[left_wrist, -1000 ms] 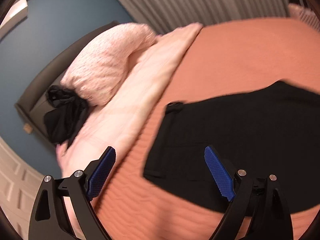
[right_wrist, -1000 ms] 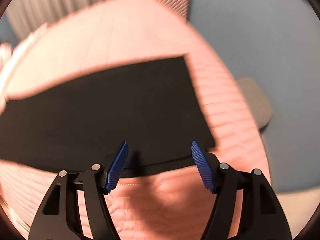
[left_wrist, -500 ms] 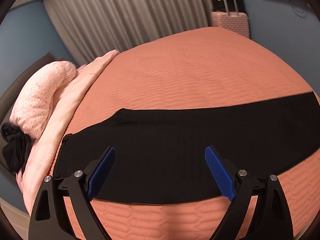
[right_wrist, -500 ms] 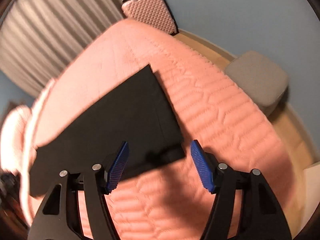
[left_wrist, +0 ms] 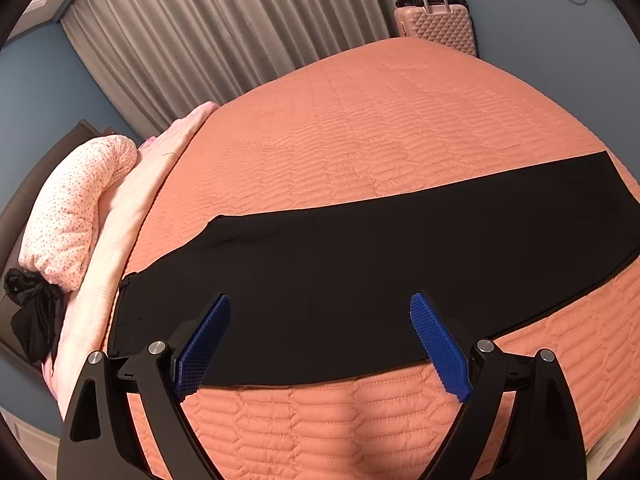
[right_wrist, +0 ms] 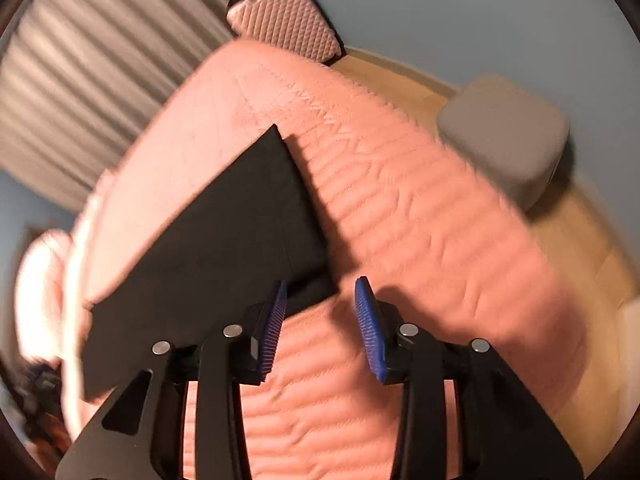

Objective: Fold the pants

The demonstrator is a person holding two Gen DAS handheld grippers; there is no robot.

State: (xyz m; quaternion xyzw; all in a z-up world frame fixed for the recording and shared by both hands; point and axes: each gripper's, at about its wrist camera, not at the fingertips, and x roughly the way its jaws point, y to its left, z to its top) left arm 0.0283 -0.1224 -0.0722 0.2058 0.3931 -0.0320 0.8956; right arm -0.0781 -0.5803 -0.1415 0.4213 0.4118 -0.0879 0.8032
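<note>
My left tongs [left_wrist: 320,344] are gaping wide over the near edge of the bed [left_wrist: 400,128], gripping nothing, and both blue pads [left_wrist: 440,352] are hanging in the air above the cloth. In this left view the black pants [left_wrist: 360,272] are lying flat in a long band across the near part of the bed, running from the waistband at the pillow end on the left out toward the right edge. Their near hem is sitting just inside the bed's near edge, with a strip of orange quilt showing in front of it. A pink spotted pillow [left_wrist: 76,216] is resting at the left end of the bed, a bundle of dark cloth [left_wrist: 32,316] is lying just beyond it, grey curtains [left_wrist: 220,28] are hanging behind, and a pink suitcase [left_wrist: 436,28] is standing past the far corner.

My right tongs [right_wrist: 320,328] are standing partly open, narrower than the left, and are holding nothing. In this blurred right view they are hovering by the leg-end corner of the pants [right_wrist: 224,248], the left pad [right_wrist: 274,328] sitting close to that corner and the right pad over bare quilt [right_wrist: 420,208]. I cannot tell whether the left pad is touching the cloth. A grey ottoman [right_wrist: 508,136] is sitting on the floor beyond the bed's right edge.
</note>
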